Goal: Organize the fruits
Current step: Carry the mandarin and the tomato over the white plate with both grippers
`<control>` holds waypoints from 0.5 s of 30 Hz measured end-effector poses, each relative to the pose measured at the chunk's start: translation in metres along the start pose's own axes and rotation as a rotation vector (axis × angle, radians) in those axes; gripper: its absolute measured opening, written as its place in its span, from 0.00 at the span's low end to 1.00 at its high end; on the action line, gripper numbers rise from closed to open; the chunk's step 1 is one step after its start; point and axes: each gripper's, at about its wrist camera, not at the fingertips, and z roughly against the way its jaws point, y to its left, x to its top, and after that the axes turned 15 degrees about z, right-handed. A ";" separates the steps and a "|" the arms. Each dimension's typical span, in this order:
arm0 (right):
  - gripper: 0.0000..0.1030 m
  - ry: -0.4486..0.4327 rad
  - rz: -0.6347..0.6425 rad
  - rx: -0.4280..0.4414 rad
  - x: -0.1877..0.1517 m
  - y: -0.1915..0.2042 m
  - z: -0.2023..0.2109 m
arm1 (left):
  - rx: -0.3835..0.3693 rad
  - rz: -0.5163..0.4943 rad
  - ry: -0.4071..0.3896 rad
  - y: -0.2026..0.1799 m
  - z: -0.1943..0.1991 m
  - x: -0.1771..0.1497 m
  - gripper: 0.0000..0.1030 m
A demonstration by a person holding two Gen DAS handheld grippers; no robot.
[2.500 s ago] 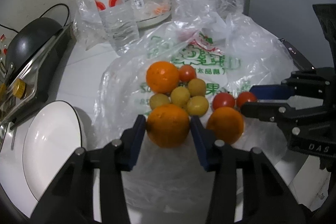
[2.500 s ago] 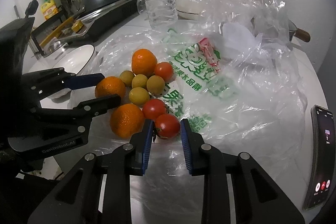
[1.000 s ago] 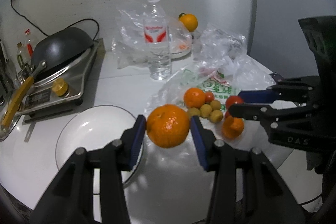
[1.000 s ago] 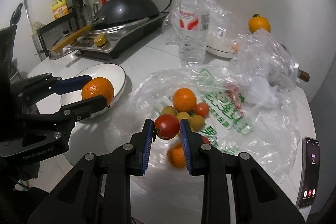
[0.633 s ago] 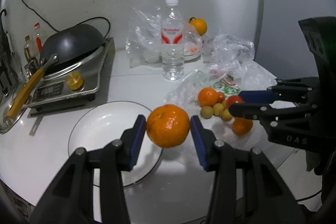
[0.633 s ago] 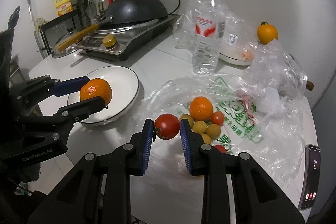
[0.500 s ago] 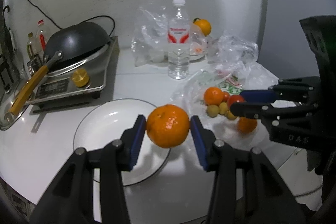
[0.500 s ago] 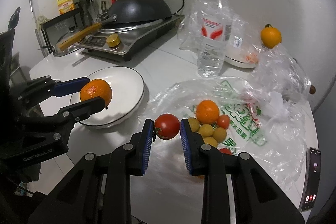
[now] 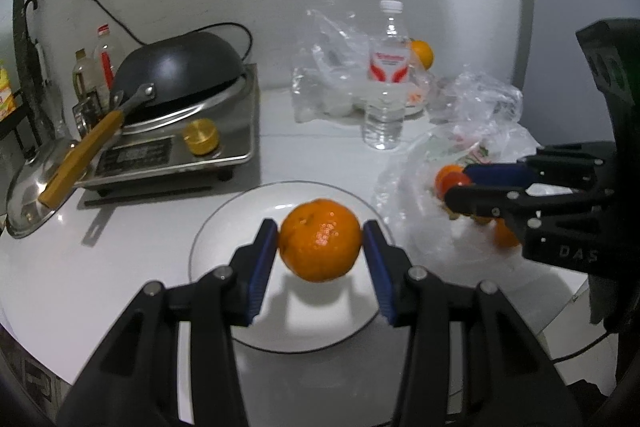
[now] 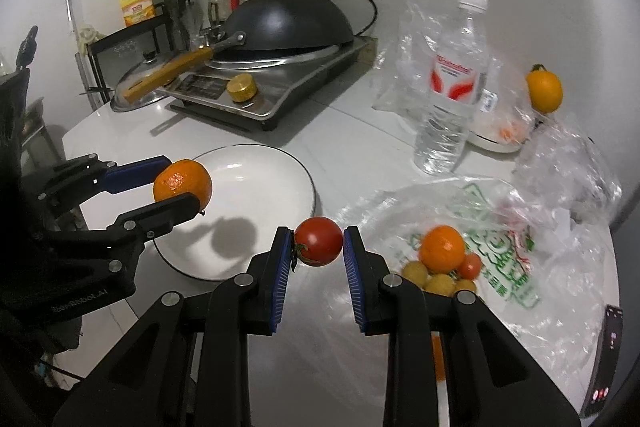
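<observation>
On the white table [image 10: 360, 147], the left gripper [image 9: 320, 241] clamps a mandarin [image 9: 320, 239] above the plate [image 9: 224, 223]; the right gripper [image 10: 319, 242] pinches a tomato [image 10: 319, 241] beside its rim. Released too high, either fruit may roll off the plate.

orange [image 9: 320, 239] and tomato [image 10: 319, 241] carried from the bag [image 10: 500, 267] over toward the plate [image 9: 240, 219].

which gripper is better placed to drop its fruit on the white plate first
Left. The left gripper holds the round orange mandarin directly over the white round plate; the right gripper, holding the red tomato, sits past the plate's rim.
</observation>
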 end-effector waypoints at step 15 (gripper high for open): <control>0.28 0.004 0.043 0.049 0.035 0.021 -0.044 | 0.078 0.037 0.019 0.053 -0.025 0.002 0.44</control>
